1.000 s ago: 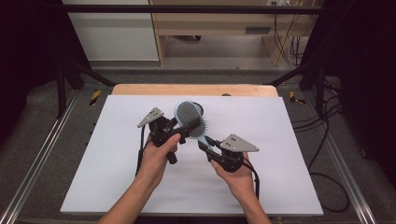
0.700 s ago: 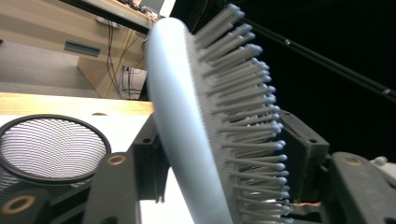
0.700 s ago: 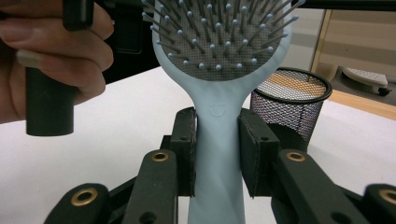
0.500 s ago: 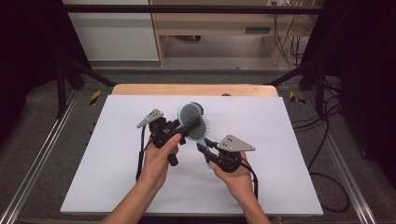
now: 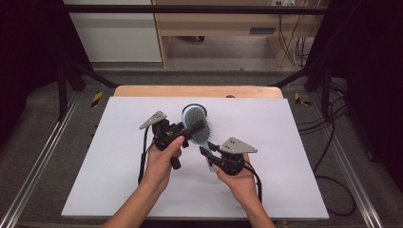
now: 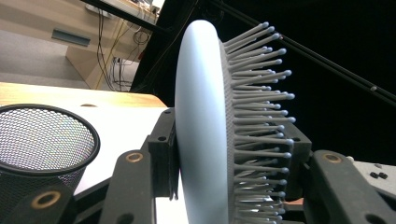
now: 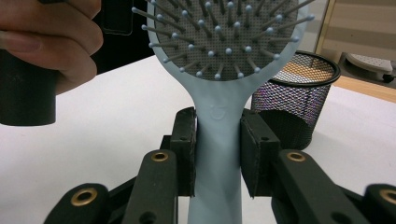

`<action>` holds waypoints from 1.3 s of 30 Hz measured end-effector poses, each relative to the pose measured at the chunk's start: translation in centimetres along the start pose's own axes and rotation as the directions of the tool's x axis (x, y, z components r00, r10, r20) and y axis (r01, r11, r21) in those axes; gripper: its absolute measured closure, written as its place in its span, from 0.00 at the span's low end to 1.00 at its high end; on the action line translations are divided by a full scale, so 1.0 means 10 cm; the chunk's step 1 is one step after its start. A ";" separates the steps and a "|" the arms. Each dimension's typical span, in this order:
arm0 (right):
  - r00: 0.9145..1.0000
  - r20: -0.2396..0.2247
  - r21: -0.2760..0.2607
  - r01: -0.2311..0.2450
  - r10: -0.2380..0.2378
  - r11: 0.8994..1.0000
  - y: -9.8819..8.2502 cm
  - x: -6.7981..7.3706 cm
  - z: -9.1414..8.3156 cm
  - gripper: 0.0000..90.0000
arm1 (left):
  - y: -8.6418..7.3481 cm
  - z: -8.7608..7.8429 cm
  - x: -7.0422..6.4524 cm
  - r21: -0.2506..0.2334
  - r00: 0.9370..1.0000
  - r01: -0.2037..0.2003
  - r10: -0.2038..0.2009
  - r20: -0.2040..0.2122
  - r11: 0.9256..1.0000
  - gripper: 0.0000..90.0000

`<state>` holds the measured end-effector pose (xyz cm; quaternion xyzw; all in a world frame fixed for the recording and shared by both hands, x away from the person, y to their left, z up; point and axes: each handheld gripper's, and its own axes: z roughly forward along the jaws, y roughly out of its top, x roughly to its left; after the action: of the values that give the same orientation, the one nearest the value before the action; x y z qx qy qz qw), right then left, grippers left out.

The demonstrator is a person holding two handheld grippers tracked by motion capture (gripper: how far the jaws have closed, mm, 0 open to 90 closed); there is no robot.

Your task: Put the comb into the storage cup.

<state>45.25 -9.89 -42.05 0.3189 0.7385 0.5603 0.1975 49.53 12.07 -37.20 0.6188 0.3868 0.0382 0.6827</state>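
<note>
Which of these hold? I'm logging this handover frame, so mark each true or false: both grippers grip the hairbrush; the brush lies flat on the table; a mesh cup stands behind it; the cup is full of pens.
1. Both the left gripper and the right gripper grip the hairbrush. True.
2. The brush lies flat on the table. False: it is held up off it.
3. A black mesh cup stands behind it. True.
4. The cup is full of pens. False: nothing sticks out of it.

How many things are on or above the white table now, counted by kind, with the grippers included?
Hairbrush: 1
Black mesh cup: 1
Grippers: 2, the left gripper and the right gripper, both shut on the brush
Total: 4
</note>
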 end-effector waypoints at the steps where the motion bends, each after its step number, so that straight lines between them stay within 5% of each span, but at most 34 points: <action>1: 1.000 0.000 0.000 0.000 0.000 1.000 0.00 0.00 0.00 0.77 | 0.00 0.00 0.00 0.000 1.000 0.003 -0.003 0.001 1.000 0.58; 6: 1.000 -0.014 -0.001 -0.016 0.016 1.000 -0.02 -0.02 0.01 0.75 | 0.01 0.01 0.02 0.008 1.000 0.021 -0.021 -0.004 1.000 0.59; 10: 1.000 -0.006 -0.004 -0.023 0.023 1.000 -0.04 -0.02 0.01 0.58 | 0.03 0.02 0.06 0.005 1.000 0.029 -0.029 -0.007 1.000 0.59; 14: 0.999 0.018 0.023 -0.039 0.038 0.999 -0.07 -0.06 -0.02 0.28 | 0.13 0.01 0.07 -0.009 0.999 -0.019 0.019 -0.027 1.000 0.58; 19: 0.997 0.036 0.011 -0.065 0.065 0.998 -0.10 -0.13 -0.09 0.14 | 0.21 0.01 0.08 -0.023 0.999 -0.037 0.036 -0.036 0.999 0.58; 28: 0.989 0.120 0.031 -0.086 0.081 0.996 -0.20 -0.41 -0.29 0.13 | 0.36 0.05 0.06 -0.048 0.995 -0.085 0.083 -0.058 0.995 0.58; 36: 0.974 0.201 0.034 -0.110 0.101 0.993 -0.37 -0.59 -0.57 0.06 | 0.45 0.11 0.06 -0.060 0.990 -0.120 0.114 -0.087 0.991 0.58; 39: 0.968 0.216 0.019 -0.136 0.129 0.991 -0.46 -0.66 -0.65 0.12 | 0.46 0.13 0.06 -0.060 0.988 -0.127 0.121 -0.096 0.990 0.58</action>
<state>44.64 -19.82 -44.96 0.4294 0.6992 0.5222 0.2327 52.71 12.42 -33.56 0.6162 0.3772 0.1220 0.6806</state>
